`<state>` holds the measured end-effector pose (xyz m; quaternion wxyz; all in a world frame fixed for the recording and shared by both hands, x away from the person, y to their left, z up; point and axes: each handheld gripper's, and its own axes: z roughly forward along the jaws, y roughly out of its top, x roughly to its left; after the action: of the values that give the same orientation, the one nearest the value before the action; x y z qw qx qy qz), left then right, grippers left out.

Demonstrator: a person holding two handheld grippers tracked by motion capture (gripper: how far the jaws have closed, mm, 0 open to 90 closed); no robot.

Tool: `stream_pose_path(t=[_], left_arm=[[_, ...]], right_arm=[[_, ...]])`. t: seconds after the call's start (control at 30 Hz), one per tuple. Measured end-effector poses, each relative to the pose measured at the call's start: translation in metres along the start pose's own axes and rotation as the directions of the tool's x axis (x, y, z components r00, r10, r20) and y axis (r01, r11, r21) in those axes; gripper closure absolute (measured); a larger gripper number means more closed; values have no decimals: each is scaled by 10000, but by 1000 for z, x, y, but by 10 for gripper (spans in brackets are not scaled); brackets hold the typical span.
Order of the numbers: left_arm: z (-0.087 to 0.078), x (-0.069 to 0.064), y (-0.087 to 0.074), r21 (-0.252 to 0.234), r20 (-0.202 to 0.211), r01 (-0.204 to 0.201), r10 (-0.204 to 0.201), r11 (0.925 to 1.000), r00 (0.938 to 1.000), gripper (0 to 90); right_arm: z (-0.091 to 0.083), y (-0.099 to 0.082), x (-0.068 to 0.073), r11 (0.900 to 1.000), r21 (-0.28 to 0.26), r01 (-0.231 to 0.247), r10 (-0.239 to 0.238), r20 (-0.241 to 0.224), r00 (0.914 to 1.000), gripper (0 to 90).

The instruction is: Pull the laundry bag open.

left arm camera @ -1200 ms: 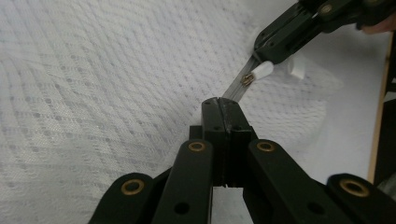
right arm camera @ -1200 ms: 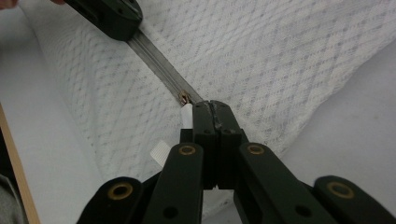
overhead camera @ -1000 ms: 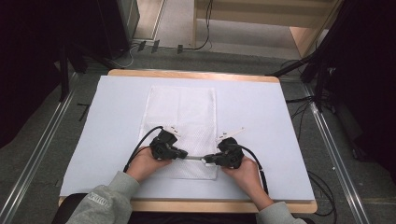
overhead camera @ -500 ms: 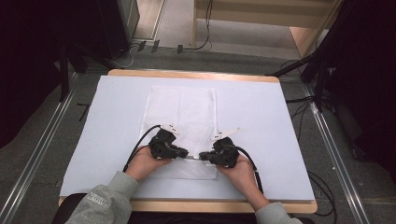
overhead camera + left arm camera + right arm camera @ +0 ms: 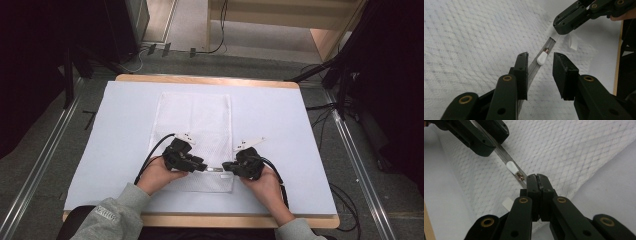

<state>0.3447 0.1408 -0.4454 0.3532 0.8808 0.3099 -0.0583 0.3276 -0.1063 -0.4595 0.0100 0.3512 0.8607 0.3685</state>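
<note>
While the high view shows a white mesh bag (image 5: 196, 140) flat on the tabletop (image 5: 110, 130) near its front edge, the left gripper view shows the zipper pull (image 5: 542, 58). The left hand-held gripper (image 5: 539, 72) is spread wide around the zipper strip (image 5: 534, 67). The right hand-held gripper (image 5: 539, 185) pinches that strip just beside the pull.

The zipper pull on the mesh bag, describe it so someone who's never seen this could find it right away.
On the white table cover lies a white mesh bag. Along its near end runs a grey zipper strip, between the left tool and the right tool. The zipper pull is the small smooth white teardrop tab there.
</note>
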Motion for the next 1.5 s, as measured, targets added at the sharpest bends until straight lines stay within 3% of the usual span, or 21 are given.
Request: stream_pose_path(t=[0.3, 0.4, 0.97, 1.13, 1.37, 1.5], left_arm=[[10, 0, 4, 66, 72, -116, 115, 9999, 9999, 689], [16, 0, 4, 206, 24, -174, 174, 9996, 9998, 718], [26, -3, 3, 102, 133, 2, -4, 9999, 9999, 774], [28, -6, 2, -43, 14, -125, 125, 9999, 9999, 781], [25, -7, 0, 143, 23, -255, 255, 9996, 9997, 800], [25, -6, -1, 138, 159, -21, 19, 9999, 9999, 793]], right_arm=[[3, -6, -2, 9997, 234, 68, -74, 259, 9996, 900], [3, -7, 1, 9994, 197, 285, -294, 442, 9986, 900], [3, -8, -3, 9985, 126, 527, -530, 234, 9983, 900], [3, -8, -3, 9988, 122, 480, -483, 208, 9986, 900], [4, -8, -3, 9990, 119, 440, -443, 229, 9988, 900], [4, -7, -3, 9989, 133, 453, -456, 244, 9987, 900]])
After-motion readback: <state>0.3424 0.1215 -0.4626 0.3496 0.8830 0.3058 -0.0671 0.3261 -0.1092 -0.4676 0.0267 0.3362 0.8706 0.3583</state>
